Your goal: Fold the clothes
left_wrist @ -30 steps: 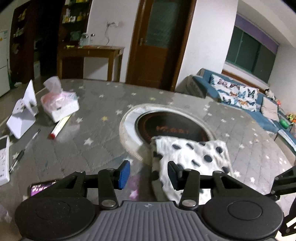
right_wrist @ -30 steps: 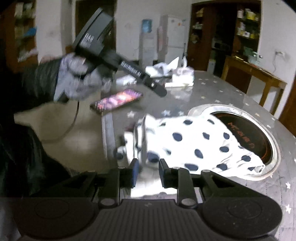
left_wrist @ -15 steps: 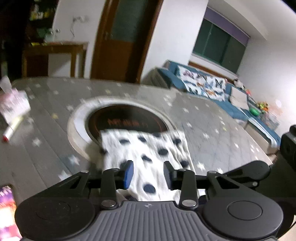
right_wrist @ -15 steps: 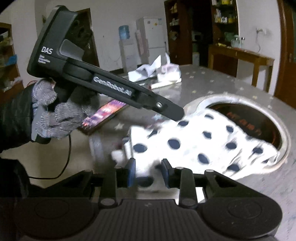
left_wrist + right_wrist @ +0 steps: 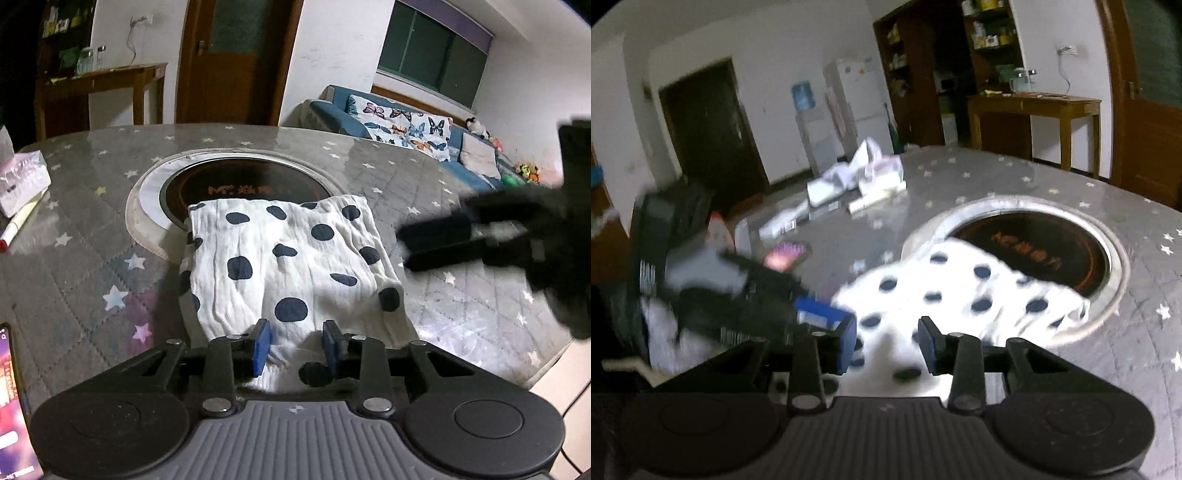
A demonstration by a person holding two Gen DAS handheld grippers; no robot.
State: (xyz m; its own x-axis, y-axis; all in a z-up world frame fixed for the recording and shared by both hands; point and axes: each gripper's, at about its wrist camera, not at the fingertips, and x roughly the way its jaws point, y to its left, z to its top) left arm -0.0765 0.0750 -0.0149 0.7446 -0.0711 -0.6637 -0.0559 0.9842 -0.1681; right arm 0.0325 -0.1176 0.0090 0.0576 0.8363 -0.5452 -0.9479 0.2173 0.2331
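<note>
A white cloth with dark dots (image 5: 295,258) lies folded on the grey star-print table (image 5: 92,280), its far edge over the round inset hob (image 5: 236,188). My left gripper (image 5: 296,349) is at the cloth's near edge, its blue pads closed on a bunched fold. In the right wrist view it shows as a blur on the left, with a blue pad (image 5: 820,314). My right gripper (image 5: 888,343) hovers over the blurred cloth (image 5: 960,291). Its jaws are opening and the pads stand apart from the fabric. From the left wrist view it is a dark blur (image 5: 436,240) beside the cloth's right edge.
A tissue pack (image 5: 22,181) and a marker (image 5: 18,225) lie at the table's left, and a lit phone (image 5: 11,406) lies at the near left corner. White papers and boxes (image 5: 849,184) sit at the far side. The table edge (image 5: 517,373) runs near right, with a sofa (image 5: 406,122) beyond.
My left gripper swung round to the cloth's near edge, dropped and narrowed onto it. My right gripper rolled and shifted sideways, its jaws widening. The cloth now lies as a more compact fold.
</note>
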